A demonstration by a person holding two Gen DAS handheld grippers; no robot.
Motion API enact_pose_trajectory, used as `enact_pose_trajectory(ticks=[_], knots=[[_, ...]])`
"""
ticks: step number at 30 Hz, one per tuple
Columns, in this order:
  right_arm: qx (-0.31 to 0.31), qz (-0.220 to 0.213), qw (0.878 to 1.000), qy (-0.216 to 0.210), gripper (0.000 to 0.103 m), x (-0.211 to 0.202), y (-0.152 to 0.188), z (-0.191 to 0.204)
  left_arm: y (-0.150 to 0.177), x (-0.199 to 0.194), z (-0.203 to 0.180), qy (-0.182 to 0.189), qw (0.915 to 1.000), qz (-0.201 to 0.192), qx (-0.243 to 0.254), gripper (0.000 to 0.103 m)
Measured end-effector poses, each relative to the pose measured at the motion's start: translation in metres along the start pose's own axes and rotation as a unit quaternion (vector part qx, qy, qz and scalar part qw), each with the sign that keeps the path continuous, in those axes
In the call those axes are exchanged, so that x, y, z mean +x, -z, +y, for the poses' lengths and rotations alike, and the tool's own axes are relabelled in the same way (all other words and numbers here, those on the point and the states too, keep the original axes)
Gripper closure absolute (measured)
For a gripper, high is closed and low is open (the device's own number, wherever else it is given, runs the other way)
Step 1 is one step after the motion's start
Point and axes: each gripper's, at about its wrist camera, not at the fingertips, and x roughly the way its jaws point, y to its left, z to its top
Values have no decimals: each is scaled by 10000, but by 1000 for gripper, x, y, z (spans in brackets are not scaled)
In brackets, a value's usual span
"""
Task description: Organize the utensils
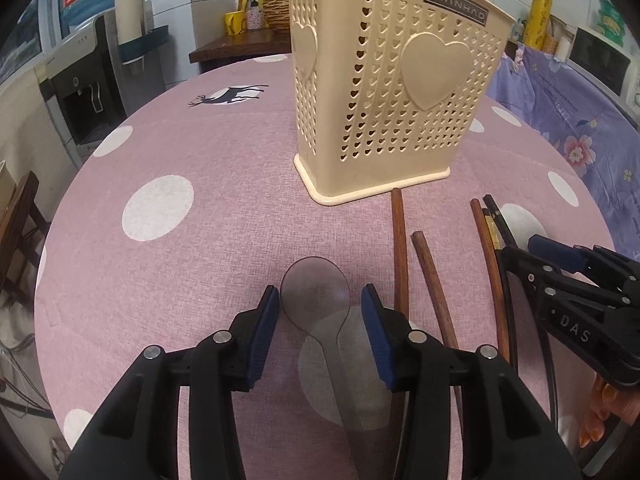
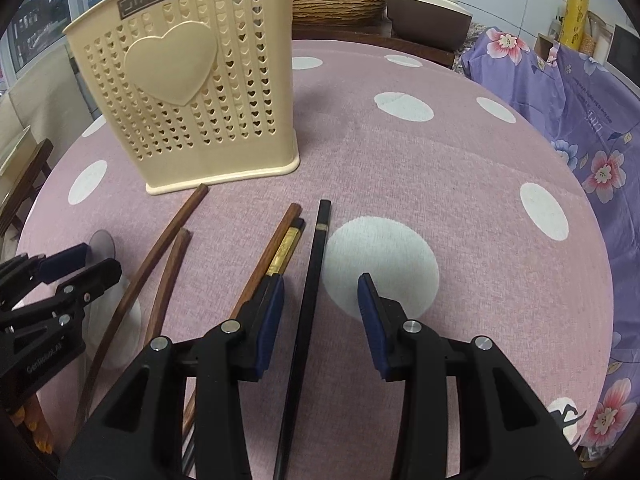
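A cream perforated utensil holder (image 1: 392,92) stands upright on the pink dotted tablecloth (image 1: 180,128); it also shows in the right wrist view (image 2: 188,92). My left gripper (image 1: 320,306) is open, its pads on either side of a translucent grey spoon (image 1: 316,292) that lies flat. My right gripper (image 2: 320,294) is open around a black chopstick (image 2: 312,280) lying on the cloth. Brown wooden chopsticks (image 2: 160,248) and a gold-banded black chopstick (image 2: 286,246) lie to its left. The right gripper shows at the left wrist view's right edge (image 1: 576,280).
A purple floral cloth (image 2: 580,120) covers something to the right of the table. A water dispenser (image 1: 88,92) stands at the left. A woven basket (image 2: 336,0) and a rice cooker (image 2: 428,12) sit behind the table.
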Motion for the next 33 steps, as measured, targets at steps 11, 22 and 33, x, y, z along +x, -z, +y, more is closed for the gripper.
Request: enact_pose_trajectory(ticks=[11, 22, 33], knots=[[17, -36, 10000, 32, 75, 7, -9, -1, 1, -1, 3, -211, 9990, -82, -380, 67], [173, -39, 9997, -160, 93, 9, -13, -9, -6, 1, 1, -76, 9994, -170, -283, 68], [727, -390, 9905, -1099, 95, -23, -8, -29, -8, -59, 9, 427, 9903, -1211, -536, 71]])
